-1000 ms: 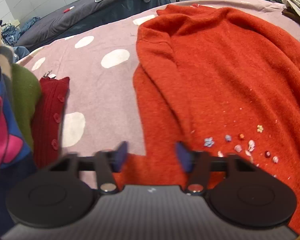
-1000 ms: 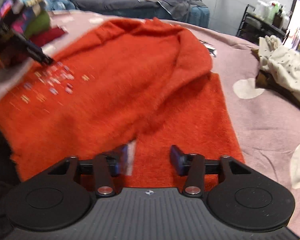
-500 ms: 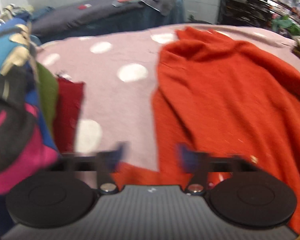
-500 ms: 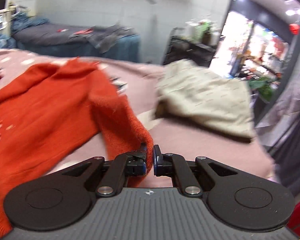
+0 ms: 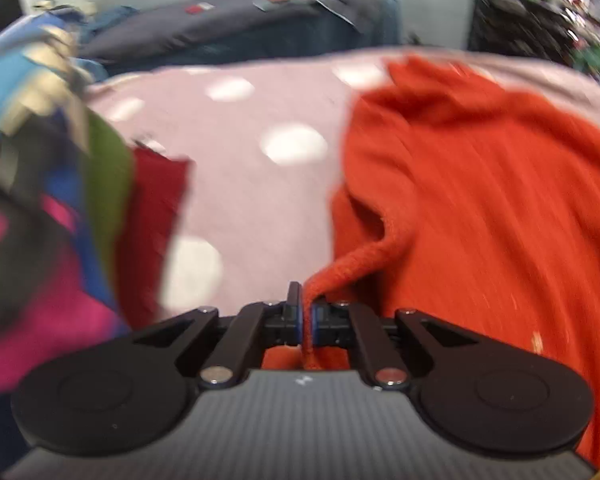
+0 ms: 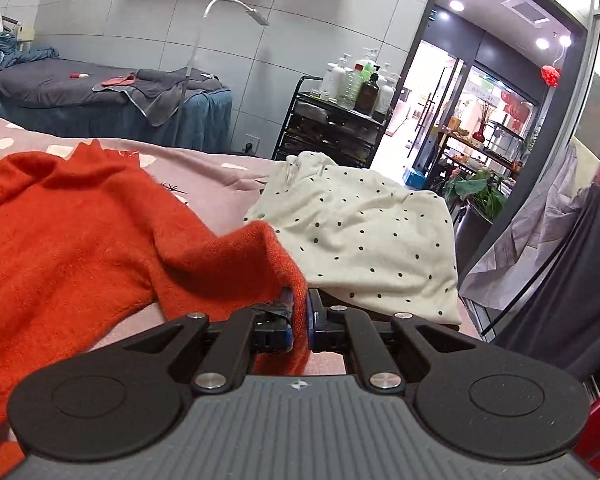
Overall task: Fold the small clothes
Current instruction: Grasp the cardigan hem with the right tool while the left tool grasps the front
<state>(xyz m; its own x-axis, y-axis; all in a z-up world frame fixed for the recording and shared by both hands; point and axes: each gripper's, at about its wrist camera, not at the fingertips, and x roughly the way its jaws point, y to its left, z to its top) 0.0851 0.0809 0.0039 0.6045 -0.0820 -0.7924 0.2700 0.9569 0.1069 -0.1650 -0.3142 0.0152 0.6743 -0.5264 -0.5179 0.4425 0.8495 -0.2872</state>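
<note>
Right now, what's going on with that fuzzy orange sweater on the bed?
A person is folding it with two hand-held grippers. The left gripper has just closed on one edge of the fuzzy orange sweater, and the right gripper pinches another edge. It lies on the pink spotted bedspread, beside a cream polka-dot garment.

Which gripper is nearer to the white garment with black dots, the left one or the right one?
The right. The right gripper, shut on the orange sweater, sits just in front of the white dotted garment. The left gripper pinches the sweater's other edge; that garment is not in its view.
</note>
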